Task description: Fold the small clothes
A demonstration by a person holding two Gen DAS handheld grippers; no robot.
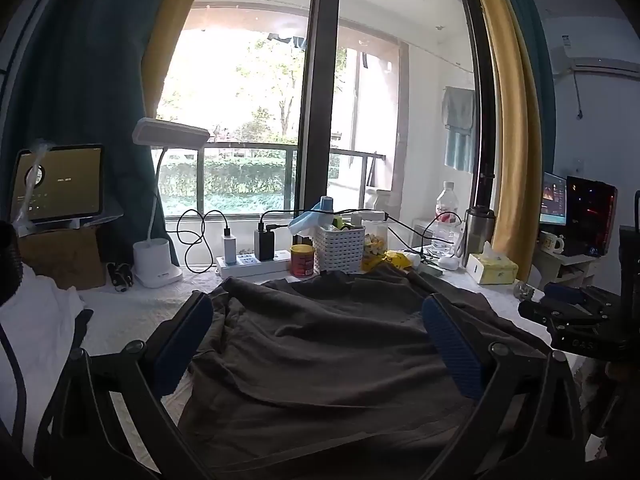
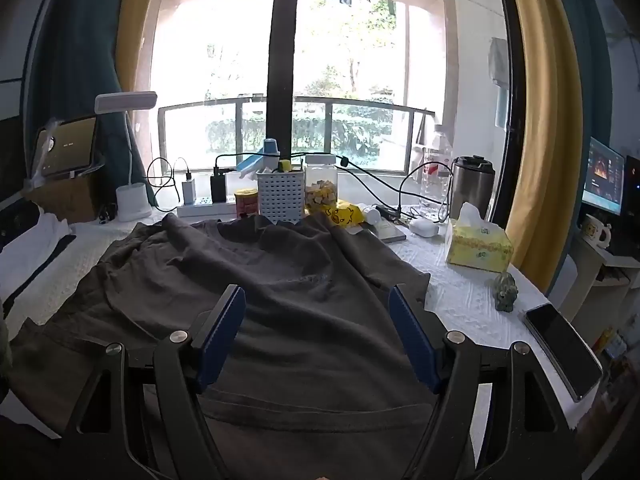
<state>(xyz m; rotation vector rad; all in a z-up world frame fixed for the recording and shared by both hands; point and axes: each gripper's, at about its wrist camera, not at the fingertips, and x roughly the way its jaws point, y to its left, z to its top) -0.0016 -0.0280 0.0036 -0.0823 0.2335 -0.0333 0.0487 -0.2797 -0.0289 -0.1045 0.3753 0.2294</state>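
A dark grey T-shirt (image 1: pixel 320 352) lies spread and wrinkled on the white table cover, its collar toward the window. In the right wrist view the same T-shirt (image 2: pixel 280 280) fills the middle of the table. My left gripper (image 1: pixel 318 312) hovers over the shirt with its blue-padded jaws wide apart and nothing between them. My right gripper (image 2: pixel 316 308) is also open above the shirt's lower part, holding nothing. The right gripper's black body (image 1: pixel 576 320) shows at the right edge of the left wrist view.
Along the window stand a white desk lamp (image 2: pixel 128 196), a power strip (image 2: pixel 204 208), a red can (image 2: pixel 246 202), a white basket (image 2: pixel 280 200), a jar (image 2: pixel 320 188), a steel tumbler (image 2: pixel 472 184) and a tissue box (image 2: pixel 478 246). A phone (image 2: pixel 564 348) and a small figurine (image 2: pixel 506 290) lie right. White folded clothes (image 1: pixel 36 320) sit left.
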